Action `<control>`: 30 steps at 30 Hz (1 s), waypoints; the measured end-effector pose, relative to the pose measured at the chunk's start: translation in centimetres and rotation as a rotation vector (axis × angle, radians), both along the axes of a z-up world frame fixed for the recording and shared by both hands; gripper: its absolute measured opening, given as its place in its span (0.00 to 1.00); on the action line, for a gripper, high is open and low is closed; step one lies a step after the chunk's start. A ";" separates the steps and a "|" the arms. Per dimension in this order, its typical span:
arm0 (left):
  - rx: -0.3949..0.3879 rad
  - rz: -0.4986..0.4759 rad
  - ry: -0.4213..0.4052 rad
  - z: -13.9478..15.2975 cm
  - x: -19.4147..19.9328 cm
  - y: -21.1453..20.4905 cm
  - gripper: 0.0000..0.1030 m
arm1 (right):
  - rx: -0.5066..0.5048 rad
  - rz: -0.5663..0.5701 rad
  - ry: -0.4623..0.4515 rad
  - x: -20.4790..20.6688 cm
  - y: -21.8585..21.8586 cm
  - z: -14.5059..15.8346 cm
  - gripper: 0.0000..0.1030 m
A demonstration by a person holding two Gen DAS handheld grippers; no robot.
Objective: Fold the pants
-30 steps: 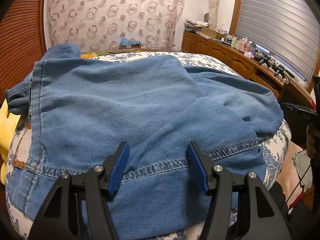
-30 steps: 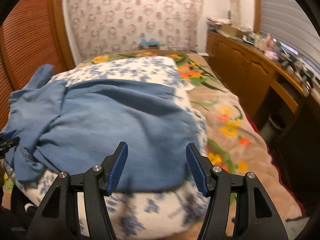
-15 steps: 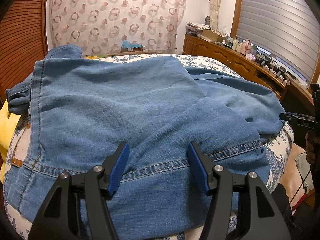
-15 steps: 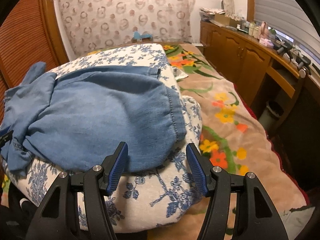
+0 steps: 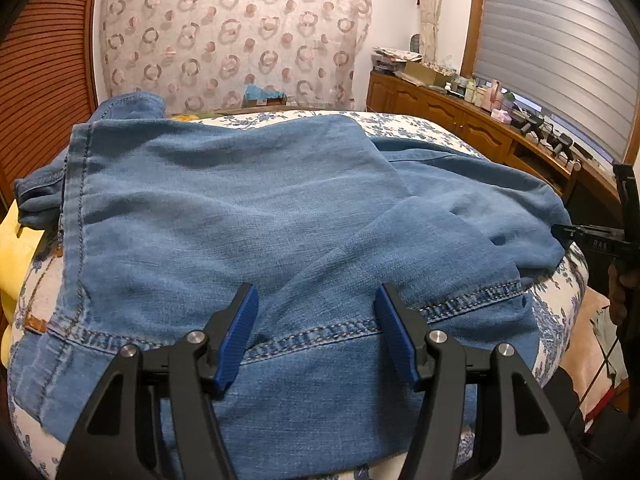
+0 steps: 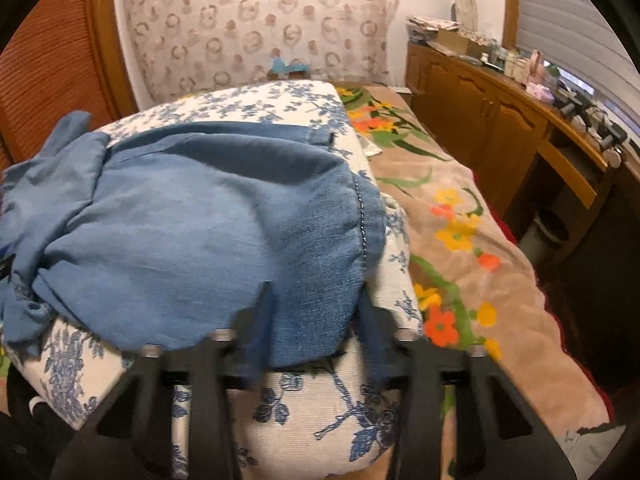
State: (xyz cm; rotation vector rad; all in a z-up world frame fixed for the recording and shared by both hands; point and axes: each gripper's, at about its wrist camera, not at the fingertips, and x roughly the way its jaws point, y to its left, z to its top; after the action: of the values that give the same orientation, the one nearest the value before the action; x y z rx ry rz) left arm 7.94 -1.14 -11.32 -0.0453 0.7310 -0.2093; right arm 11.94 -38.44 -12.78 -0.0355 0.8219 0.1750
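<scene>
Left tool [image 5: 316, 332]: lower centre of the left view, black frame with ribbed blue pads [image 5: 236, 336], spread wide and holding nothing; it hovers over the stitched hem band, probably lined up to pinch that double-sewn edge as a firm place to lift from. Right tool [image 6: 316, 320]: lower centre of the right view, motion-blurred, fingers apart either side of the drooping leg end; whether the pads touch the cloth I cannot tell, but nothing is clamped. Pants [image 5: 248, 216]: soft, washed blue denim, light in weight judging by its loose rumpling, spread across the middle of both views with one layer lapped diagonally over another; contrast stitching runs along hem and side seam, a small tan label sits at lower left. One end [image 6: 320, 280] hangs over the rounded edge, which presumably gives the right tool a free lip to take. Cushion [image 6: 320, 412]: white woven cover printed with blue flowers, domed, carrying the pants. Blanket [image 6: 460, 248]: right of the right view, beige pile with orange and yellow flowers, lying on the bed. Cabinet [image 6: 492, 120]: upper right, brown wood with panelled doors, cluttered top. Curtain [image 5: 224, 40]: upper centre, pale fabric with ring pattern. The fold looks barely begun.
</scene>
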 end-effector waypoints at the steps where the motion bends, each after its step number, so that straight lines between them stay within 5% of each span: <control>1: -0.006 0.000 0.006 0.1 0.0 0.1 0.59 | 0.013 0.013 0.002 0.0 0.1 0.2 0.11; 17: -0.015 0.043 -0.022 3.2 -1.2 2.6 0.59 | 0.121 0.273 -0.230 -0.9 7.1 11.3 0.09; 25: -0.014 0.104 -0.055 4.5 -2.4 5.5 0.59 | 0.149 0.494 -0.325 -1.2 15.7 17.0 0.09; 30: -0.016 0.160 -0.051 4.3 -2.7 7.8 0.59 | 0.137 0.643 -0.327 -1.4 22.0 17.7 0.09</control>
State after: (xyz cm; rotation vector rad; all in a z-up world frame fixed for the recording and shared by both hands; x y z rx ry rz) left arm 5.20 6.69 -7.03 -0.1131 0.6716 -0.0634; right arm 10.55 -16.39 4.91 -0.1950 0.4465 0.8105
